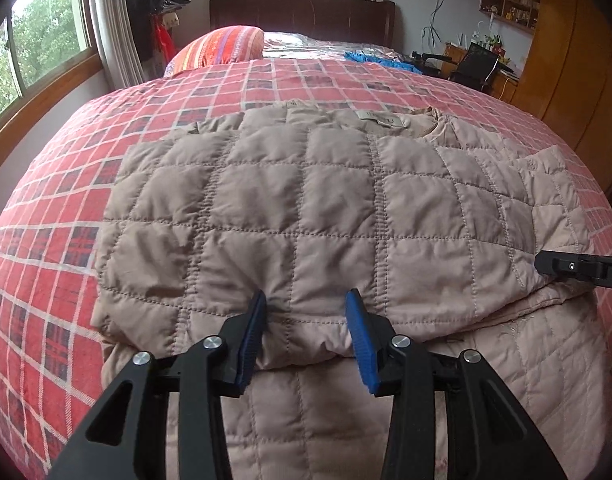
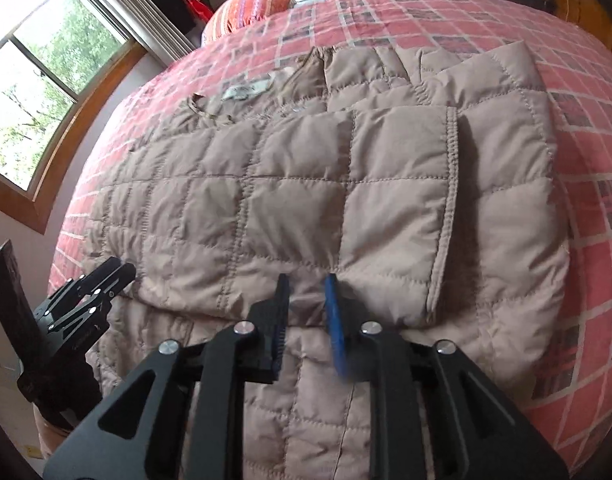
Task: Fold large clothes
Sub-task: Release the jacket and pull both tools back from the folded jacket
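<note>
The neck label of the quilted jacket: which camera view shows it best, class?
The left wrist view: the neck label sits level, sharp and unobstructed at the quilted jacket collar. In the right wrist view it is tilted and blurred.

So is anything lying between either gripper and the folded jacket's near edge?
Nothing visible. The left gripper and right gripper are both open, already at the quilted jacket's folded near edge, on the checked bedspread. Only jacket fabric lies between the fingers.
</note>
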Action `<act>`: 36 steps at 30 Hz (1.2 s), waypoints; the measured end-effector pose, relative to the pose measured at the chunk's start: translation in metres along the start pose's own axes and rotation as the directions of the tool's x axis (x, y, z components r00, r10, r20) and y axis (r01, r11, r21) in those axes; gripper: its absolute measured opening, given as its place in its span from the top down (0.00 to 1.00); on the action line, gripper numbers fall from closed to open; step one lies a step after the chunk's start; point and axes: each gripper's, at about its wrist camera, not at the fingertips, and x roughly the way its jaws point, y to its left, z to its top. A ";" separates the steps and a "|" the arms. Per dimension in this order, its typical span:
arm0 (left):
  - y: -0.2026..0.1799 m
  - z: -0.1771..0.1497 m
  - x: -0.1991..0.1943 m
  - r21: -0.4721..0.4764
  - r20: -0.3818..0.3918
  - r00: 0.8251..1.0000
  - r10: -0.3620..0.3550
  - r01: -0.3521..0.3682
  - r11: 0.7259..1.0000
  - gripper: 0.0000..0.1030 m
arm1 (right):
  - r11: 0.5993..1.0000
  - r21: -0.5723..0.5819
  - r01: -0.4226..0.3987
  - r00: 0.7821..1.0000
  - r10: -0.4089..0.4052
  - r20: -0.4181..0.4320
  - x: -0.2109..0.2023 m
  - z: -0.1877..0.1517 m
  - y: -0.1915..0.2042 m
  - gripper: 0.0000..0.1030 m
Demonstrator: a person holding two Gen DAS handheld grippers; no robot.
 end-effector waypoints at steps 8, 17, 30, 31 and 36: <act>0.056 -0.064 -0.126 -0.008 0.140 0.990 -0.028 0.029 1.000 0.31 | 0.979 -0.204 0.030 0.990 -0.002 0.140 -0.112 -0.095 0.003 0.42; 0.112 -0.188 -0.173 -0.062 0.040 0.995 0.086 -0.083 0.995 0.26 | 0.980 -0.182 0.085 0.993 -0.068 0.098 -0.143 -0.221 -0.030 0.39; 0.124 -0.258 -0.171 -0.160 -0.039 0.999 0.004 -0.011 0.987 0.26 | 0.993 -0.066 0.099 0.993 -0.095 0.064 -0.149 -0.294 -0.064 0.36; 0.124 -0.259 -0.169 -0.167 -0.043 0.999 -0.010 0.002 0.986 0.26 | 0.993 -0.061 0.100 0.994 -0.096 0.060 -0.148 -0.295 -0.066 0.36; 0.119 -0.263 -0.158 -0.178 -0.063 0.996 -0.070 0.058 0.982 0.26 | 0.995 -0.036 0.091 0.996 -0.090 0.028 -0.136 -0.297 -0.077 0.36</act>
